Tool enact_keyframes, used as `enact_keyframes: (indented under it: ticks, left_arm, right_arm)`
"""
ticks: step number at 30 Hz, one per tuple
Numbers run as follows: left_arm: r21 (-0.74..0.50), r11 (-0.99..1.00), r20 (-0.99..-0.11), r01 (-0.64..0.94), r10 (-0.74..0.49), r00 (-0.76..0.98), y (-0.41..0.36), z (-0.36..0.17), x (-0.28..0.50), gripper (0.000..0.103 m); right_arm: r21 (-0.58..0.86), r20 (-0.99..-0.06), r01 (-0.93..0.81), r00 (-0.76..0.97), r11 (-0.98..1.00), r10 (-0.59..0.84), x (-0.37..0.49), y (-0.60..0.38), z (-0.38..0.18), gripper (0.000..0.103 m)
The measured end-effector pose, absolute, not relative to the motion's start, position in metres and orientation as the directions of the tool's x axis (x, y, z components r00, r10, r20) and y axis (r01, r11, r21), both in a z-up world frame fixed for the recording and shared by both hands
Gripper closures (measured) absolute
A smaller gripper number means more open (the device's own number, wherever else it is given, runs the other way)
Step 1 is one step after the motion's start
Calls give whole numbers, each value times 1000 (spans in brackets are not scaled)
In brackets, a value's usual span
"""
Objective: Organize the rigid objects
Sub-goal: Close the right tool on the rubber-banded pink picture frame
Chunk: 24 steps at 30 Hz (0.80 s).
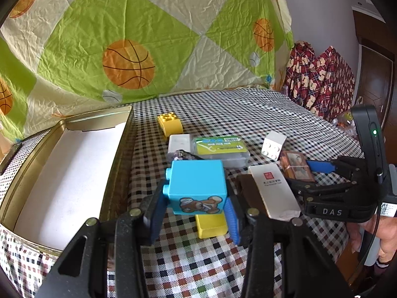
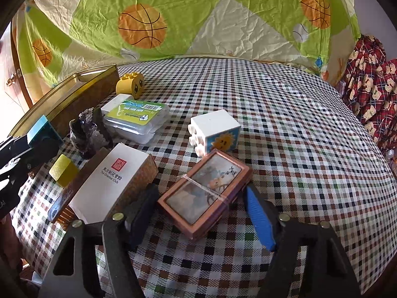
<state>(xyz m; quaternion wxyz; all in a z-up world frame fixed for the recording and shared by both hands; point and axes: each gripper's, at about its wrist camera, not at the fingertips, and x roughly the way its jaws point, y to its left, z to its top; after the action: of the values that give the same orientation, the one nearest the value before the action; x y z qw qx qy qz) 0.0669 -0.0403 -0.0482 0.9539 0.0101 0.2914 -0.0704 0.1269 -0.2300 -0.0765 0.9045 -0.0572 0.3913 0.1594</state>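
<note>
On the checked counter (image 2: 285,129), an open gold tin (image 1: 74,126) lies left. The left gripper (image 1: 196,203) pinches a blue cube brick (image 1: 197,186), studs leftward. The right gripper's (image 2: 198,211) spread fingers straddle a flat pink-framed box (image 2: 206,191), lying diagonally.

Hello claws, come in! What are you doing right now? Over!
Left claw shut on blue block, lifted. Right claw straddling the brown picture box, not gripping yet. Gold tin open, way clear.

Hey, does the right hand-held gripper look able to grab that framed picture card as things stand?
Probably yes: the right hand-held gripper already straddles the picture card, pads not yet pressing. The brown box crowds its left finger.
</note>
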Motion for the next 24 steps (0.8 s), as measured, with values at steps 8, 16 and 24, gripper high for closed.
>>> enact_keyframes:
  ticks: [8, 16, 24]
  left_arm:
    - [-39, 989, -536, 145, -143, 832, -37, -46, 63, 61]
    - [-48, 988, -524, 149, -152, 838, -36, -45, 60, 61]
    - [-52, 988, -485, 143, -150, 862, -34, -42, 52, 61]
  right_arm:
    - [31, -715, -338, 651, 941, 257, 127, -230, -75, 48]
    - [44, -674, -332, 686, 942, 273, 121, -234, -71, 50]
    - [31, -628, -338, 725, 941, 281, 113, -233, -68, 54]
